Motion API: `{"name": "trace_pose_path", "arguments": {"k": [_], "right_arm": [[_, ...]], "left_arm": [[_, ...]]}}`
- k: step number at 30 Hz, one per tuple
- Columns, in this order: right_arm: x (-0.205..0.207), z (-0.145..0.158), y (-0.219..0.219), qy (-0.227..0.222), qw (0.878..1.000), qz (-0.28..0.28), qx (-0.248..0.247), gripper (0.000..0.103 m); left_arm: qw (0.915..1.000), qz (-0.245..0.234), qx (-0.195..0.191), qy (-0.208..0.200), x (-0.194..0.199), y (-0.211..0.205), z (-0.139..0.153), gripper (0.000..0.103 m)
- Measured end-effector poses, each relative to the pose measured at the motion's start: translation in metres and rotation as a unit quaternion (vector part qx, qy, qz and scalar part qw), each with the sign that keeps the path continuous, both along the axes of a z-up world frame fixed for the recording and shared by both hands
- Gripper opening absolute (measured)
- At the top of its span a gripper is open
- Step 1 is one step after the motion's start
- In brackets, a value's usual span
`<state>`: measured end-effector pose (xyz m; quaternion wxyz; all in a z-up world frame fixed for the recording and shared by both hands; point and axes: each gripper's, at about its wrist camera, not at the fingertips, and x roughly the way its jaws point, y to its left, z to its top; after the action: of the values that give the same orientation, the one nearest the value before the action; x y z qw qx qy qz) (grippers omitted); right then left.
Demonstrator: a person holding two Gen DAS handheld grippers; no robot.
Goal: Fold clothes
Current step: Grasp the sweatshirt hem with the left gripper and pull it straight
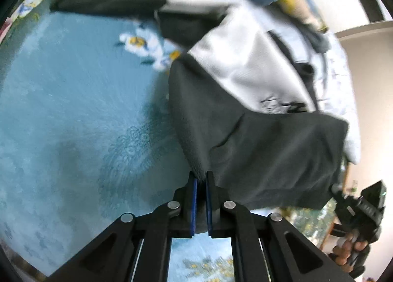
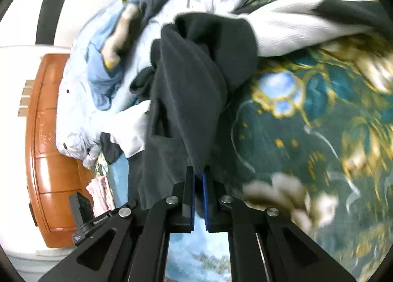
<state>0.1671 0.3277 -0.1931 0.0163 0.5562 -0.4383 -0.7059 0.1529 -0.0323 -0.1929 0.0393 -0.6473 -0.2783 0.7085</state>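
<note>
Showing only rightward: wooden headboard (image 2: 46,149)

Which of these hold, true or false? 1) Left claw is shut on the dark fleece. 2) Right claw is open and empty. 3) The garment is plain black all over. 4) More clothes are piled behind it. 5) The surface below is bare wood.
1) True: the left claw pinches the dark fleece garment.
2) False: the right claw is shut on the same garment.
3) False: it has white panels too.
4) True: a pile of clothes lies behind.
5) False: it is a teal floral cover.
</note>
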Motion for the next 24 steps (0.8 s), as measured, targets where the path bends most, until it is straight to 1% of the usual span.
{"name": "trace_pose_path", "arguments": {"k": [2,4,6,8,10,11,13,15,18,22,24], "right_arm": [[0.031,0.019,-0.003,0.008,1.000,-0.014,0.006,0.005],[0.056,0.034,-0.008,0.009,1.000,-0.027,0.013,0.005],[0.079,0.047,-0.015,0.008,0.999,-0.040,0.018,0.005],[0.107,0.054,-0.022,0.002,0.998,-0.053,0.024,0.005],[0.133,0.060,-0.029,-0.005,0.997,-0.065,0.028,0.005],[0.143,0.058,-0.030,-0.011,0.997,-0.071,0.029,0.005],[0.161,0.050,-0.034,-0.031,0.995,-0.083,0.035,0.005],[0.173,0.041,-0.034,-0.049,0.994,-0.092,0.036,0.001],[0.187,0.029,-0.033,-0.072,0.991,-0.103,0.037,0.001],[0.188,0.045,-0.035,-0.069,0.990,-0.108,0.051,0.001],[0.188,0.052,-0.035,-0.068,0.990,-0.110,0.057,0.001]], "left_arm": [[0.9997,-0.017,0.006,0.017,0.018,-0.001,0.018,0.006],[0.9991,-0.030,0.011,0.027,0.021,0.000,0.030,0.006],[0.9985,-0.043,0.016,0.030,0.033,-0.005,0.035,0.006],[0.9981,-0.051,0.022,0.028,0.046,-0.009,0.040,0.006],[0.9977,-0.058,0.026,0.023,0.068,-0.010,0.039,0.006],[0.9976,-0.060,0.027,0.021,0.076,-0.012,0.040,0.006],[0.9975,-0.065,0.025,0.010,0.089,-0.014,0.031,0.006],[0.9974,-0.070,0.017,-0.001,0.096,-0.016,0.020,0.006],[0.9976,-0.066,0.015,-0.010,0.101,-0.021,0.011,0.006],[0.9983,-0.055,0.016,-0.005,0.102,-0.031,0.018,0.006],[0.9985,-0.049,0.023,0.000,0.101,-0.036,0.023,0.007]]}}
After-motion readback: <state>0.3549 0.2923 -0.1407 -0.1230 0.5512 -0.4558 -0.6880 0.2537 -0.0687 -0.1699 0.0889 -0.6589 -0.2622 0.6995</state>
